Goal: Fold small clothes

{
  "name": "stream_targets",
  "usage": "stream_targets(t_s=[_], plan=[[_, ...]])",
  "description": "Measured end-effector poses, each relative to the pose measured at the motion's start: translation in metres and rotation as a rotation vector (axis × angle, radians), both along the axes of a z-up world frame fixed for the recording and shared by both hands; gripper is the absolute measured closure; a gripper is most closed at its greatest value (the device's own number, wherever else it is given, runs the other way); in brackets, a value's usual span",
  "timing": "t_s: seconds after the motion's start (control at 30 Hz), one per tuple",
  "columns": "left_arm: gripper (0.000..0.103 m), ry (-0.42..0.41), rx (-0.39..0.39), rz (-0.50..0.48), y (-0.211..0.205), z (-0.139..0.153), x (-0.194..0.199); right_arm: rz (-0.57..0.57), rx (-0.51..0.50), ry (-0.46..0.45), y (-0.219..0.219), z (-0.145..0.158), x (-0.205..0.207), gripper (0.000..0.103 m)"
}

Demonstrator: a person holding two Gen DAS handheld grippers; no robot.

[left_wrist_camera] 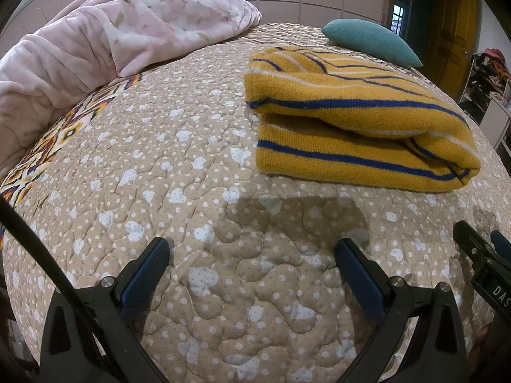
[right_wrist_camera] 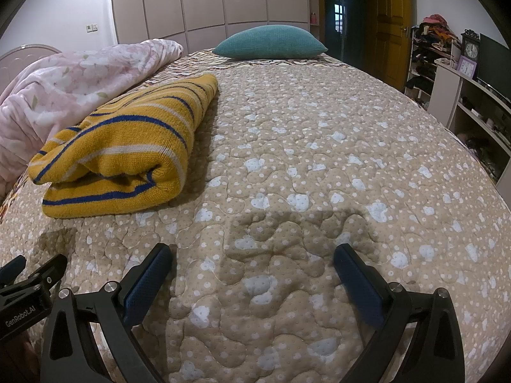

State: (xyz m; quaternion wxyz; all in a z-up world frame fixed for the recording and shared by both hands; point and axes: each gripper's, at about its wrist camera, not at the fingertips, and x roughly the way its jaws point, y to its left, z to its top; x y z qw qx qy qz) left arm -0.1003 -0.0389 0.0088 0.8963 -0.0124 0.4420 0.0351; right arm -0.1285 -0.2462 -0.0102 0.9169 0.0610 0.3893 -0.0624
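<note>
1. While both claws hang just above the quilted bedspread, neither holds anything: my left gripper has its blue pads spread wide, with only bare quilt showing between them.
2. My right gripper is likewise spread wide, nothing between its pads, and its shadow falls on the quilt just ahead of it.
3. The yellow striped sweater lies folded into a thick bundle on the bedspread, blue and white stripes running along it. It sits ahead of the left claw and to its right, apart from both fingers.
4. In the right wrist view the same sweater lies ahead and to the left, its rolled fold edge facing the camera, layers stacked on each other. No contact with either claw.
5. Each claw shows at the edge of the other's view: the right one low at the right border of the left view, the left one low at the left border of the right view. They hang side by side, near each other.
6. A pink blanket is bunched along the left side of the bed, near the sweater; whether they touch, I cannot tell.
7. A teal pillow rests at the far end of the bed, beyond the sweater.
8. Wardrobe doors stand behind the bed; a shelving unit runs along the right.
</note>
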Motion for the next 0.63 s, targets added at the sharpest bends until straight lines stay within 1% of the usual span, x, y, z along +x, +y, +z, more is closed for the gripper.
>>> stream_targets(t_s=[0.63], plan=[[0.0, -0.001, -0.001, 0.0, -0.0009, -0.0004, -0.0005, 0.0, -0.006, -0.001, -0.0008, -0.0005, 0.0014, 0.0]])
